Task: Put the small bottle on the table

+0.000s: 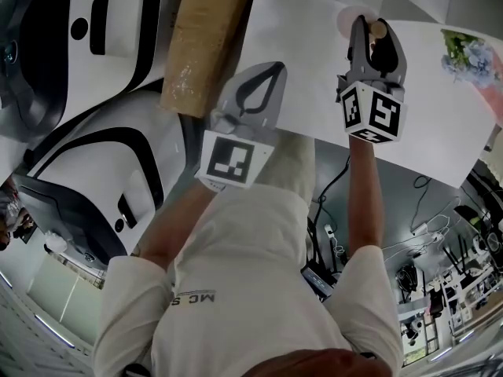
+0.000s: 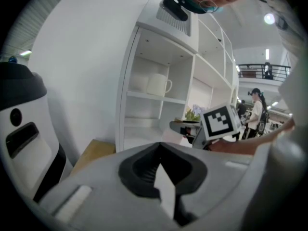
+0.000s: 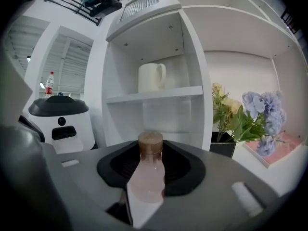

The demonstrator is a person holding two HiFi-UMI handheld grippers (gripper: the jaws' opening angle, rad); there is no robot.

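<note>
The small bottle (image 3: 148,177) has a pale pink body and a brown cap (image 3: 150,141). It sits between the jaws of my right gripper (image 3: 150,182), which are shut on its body with the cap pointing away from the camera. In the head view the right gripper (image 1: 369,39) is held out over a white surface (image 1: 306,69), and the bottle's cap (image 1: 379,30) shows at its tip. My left gripper (image 1: 253,93) hangs lower and to the left, jaws shut with nothing between them. From the left gripper view, the right gripper's marker cube (image 2: 220,121) shows ahead.
A white shelf unit (image 3: 192,71) stands ahead with a white mug (image 3: 150,77) on a shelf. Flowers in a dark pot (image 3: 245,117) stand at its right. A cardboard box (image 1: 200,38) and a white-and-black machine (image 1: 94,69) lie to the left.
</note>
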